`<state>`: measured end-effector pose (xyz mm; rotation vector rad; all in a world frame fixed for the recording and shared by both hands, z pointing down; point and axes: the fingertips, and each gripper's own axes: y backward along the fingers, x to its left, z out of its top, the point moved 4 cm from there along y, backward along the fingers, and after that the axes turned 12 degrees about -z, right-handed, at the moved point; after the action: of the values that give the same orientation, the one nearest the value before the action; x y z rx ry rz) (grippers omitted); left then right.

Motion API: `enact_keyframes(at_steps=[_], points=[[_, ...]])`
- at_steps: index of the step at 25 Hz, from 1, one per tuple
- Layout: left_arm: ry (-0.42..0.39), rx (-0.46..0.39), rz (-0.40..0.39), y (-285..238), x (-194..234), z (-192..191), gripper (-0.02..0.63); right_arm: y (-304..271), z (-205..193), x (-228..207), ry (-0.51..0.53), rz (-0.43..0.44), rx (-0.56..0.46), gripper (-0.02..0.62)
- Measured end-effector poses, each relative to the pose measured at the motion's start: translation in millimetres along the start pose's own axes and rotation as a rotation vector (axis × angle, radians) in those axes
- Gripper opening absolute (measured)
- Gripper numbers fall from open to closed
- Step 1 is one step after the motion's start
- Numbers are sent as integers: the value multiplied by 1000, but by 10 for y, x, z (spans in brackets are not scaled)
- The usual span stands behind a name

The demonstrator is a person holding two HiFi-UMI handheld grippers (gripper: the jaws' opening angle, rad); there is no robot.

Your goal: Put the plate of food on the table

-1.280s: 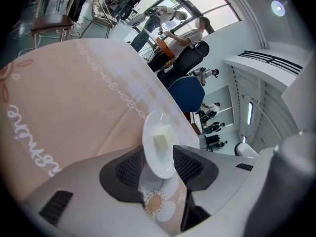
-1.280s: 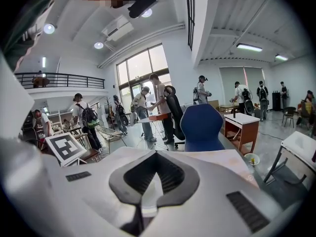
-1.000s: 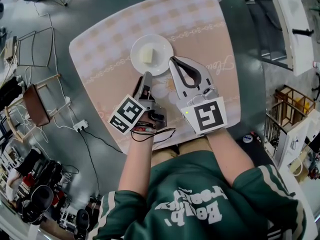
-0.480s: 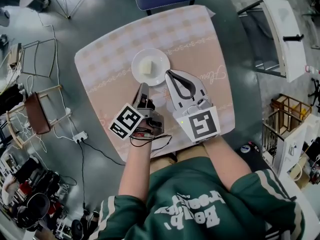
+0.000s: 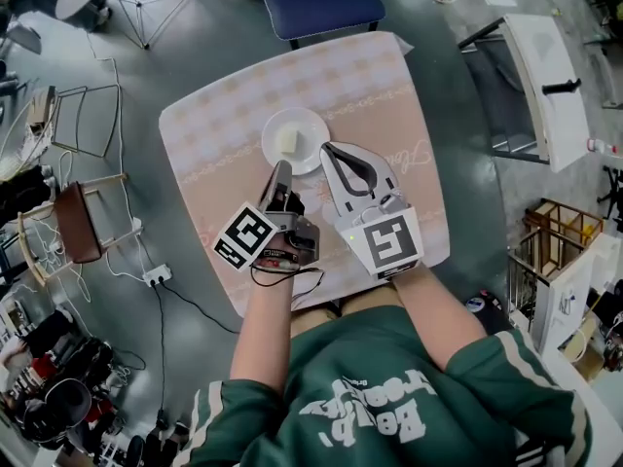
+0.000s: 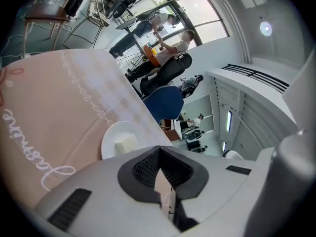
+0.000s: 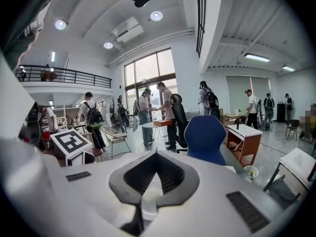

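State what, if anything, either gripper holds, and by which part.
Nothing is held: the left gripper and right gripper are shut and empty; the plate rests on the table.

Open lab hall: tripod (image 5: 134,17), floor cables (image 5: 195,293)

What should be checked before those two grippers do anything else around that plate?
1. Plate set on the table: ok. The white plate lies flat on the table with its pink patterned cloth.
2. Food in place: ok. The pale block of food sits near the plate's middle.
3. Left gripper empty: ok. Its jaws are shut with nothing between them.
4. Right gripper empty: ok. Its jaws are shut and hold nothing.
5. Gripper tips clear of the plate's rim: cannot tell. In the head view both tips lie right at the rim.
6. Plate away from the table's edges: ok. Cloth shows on every side of it.
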<state>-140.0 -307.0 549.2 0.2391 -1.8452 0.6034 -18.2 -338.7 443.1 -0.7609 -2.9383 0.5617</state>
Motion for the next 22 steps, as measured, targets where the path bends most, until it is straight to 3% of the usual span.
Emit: enact_keyframes(at_steps=[13,22], points=[[-40,-90,-111,202,-653,189,8,215,457,103,44,73,-64,14],[-73,-117,-235,412,-1175,301,8,424,814,202,72,66,-123,14]])
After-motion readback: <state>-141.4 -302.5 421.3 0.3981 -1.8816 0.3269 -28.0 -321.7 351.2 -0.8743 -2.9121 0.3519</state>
